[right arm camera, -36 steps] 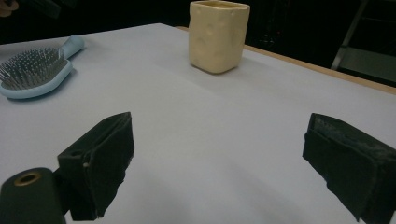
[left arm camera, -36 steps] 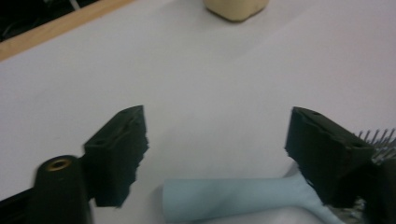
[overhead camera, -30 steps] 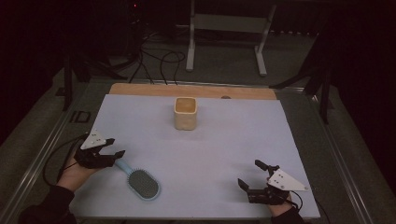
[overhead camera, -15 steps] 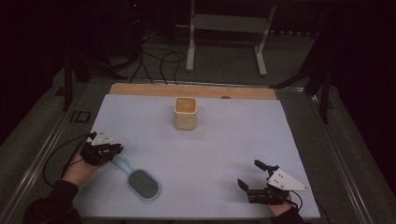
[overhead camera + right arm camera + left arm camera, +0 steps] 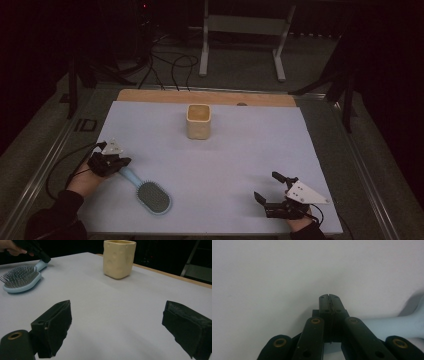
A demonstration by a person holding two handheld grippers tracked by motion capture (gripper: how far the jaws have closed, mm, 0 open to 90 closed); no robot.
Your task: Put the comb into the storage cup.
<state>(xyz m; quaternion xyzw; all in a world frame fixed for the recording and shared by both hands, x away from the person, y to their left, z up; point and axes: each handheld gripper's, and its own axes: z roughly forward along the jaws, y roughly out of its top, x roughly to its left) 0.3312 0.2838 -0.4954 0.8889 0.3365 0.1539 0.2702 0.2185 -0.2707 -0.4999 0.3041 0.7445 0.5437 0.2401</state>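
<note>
Left tongs [image 5: 119,163] lower, newly shut beside hairbrush handle [image 5: 128,174]

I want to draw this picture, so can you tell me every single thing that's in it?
Hairbrush: one, light blue, bristles up, near left part of the sheet; its handle runs to the left gripper.
Cup: one, pale yellow, upright at the middle back of the sheet.
Sheet: one, white, covering most of the table.
Table: one, wooden edge showing behind the sheet.
Metal stand: one, grey, on the floor beyond the table.
Cables: several, black, on the floor at the back left.
Left gripper: one, black, jaws closed together at the end of the brush handle; whether they pinch it is unclear.
Right gripper: one, black, jaws wide apart, nothing in them, near right corner.
</note>
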